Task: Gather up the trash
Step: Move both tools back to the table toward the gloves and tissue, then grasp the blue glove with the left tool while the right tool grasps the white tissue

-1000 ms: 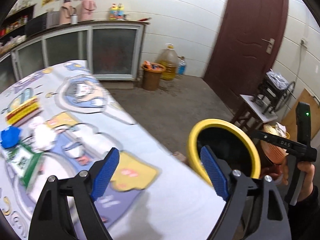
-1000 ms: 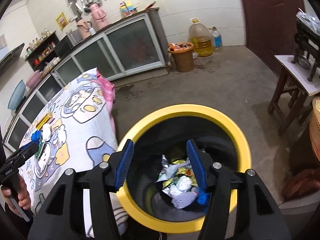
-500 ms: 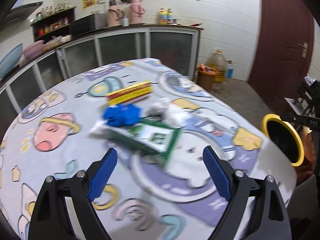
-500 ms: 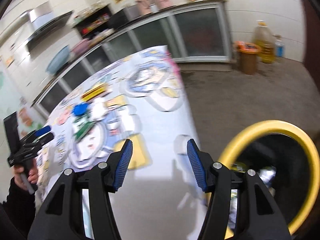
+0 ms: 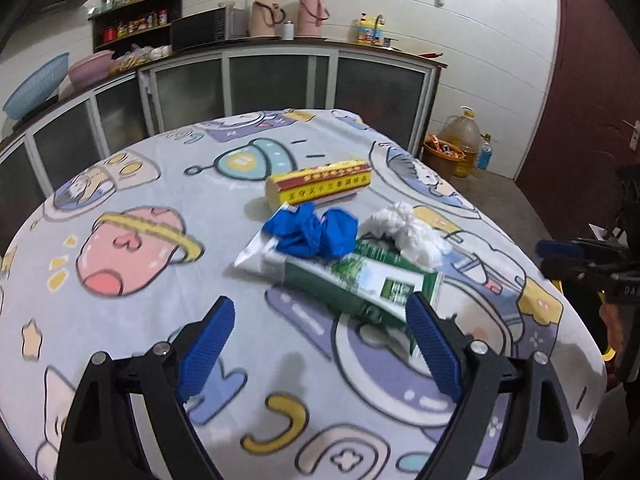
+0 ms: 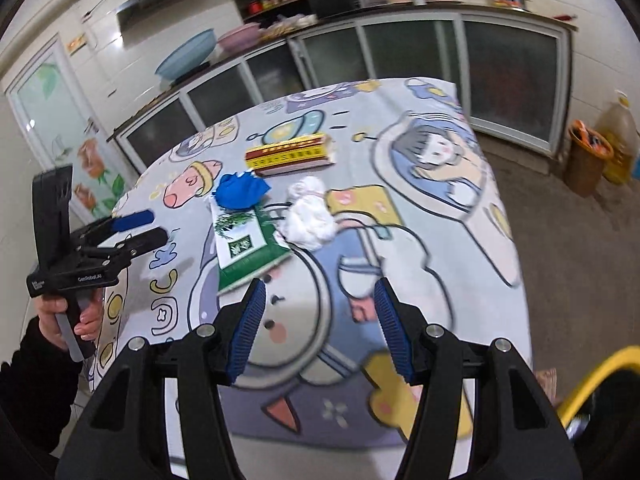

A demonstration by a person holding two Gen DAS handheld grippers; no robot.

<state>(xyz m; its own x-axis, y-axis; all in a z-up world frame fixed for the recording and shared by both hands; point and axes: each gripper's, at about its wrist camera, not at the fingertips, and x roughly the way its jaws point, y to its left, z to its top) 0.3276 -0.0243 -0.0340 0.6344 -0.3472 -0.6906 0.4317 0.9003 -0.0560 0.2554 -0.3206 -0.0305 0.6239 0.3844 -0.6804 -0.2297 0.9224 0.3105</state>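
Trash lies in a cluster mid-table: a green and white carton [image 5: 360,280] [image 6: 246,248], a crumpled blue glove [image 5: 316,230] [image 6: 240,190], a white tissue wad [image 5: 408,230] [image 6: 308,216] and a red and yellow box [image 5: 320,184] [image 6: 290,155]. My left gripper [image 5: 320,340] hangs open just short of the carton, nothing between its fingers. My right gripper [image 6: 318,328] is open over the cloth, nearer than the tissue, also empty. The yellow-rimmed bin [image 6: 600,376] shows at the lower right of the right wrist view.
A cartoon-print cloth covers the table [image 5: 140,280]. Glass-front cabinets [image 5: 280,88] run behind it. An orange pail [image 5: 442,158] and an oil jug [image 5: 466,140] stand on the floor by a dark red door [image 5: 592,100]. A hand [image 6: 76,316] holds the left gripper's handle.
Both grippers swung away from the yellow bin to face the table. The trash cluster now sits right ahead of the left gripper, and the bin slid to the right view's corner.
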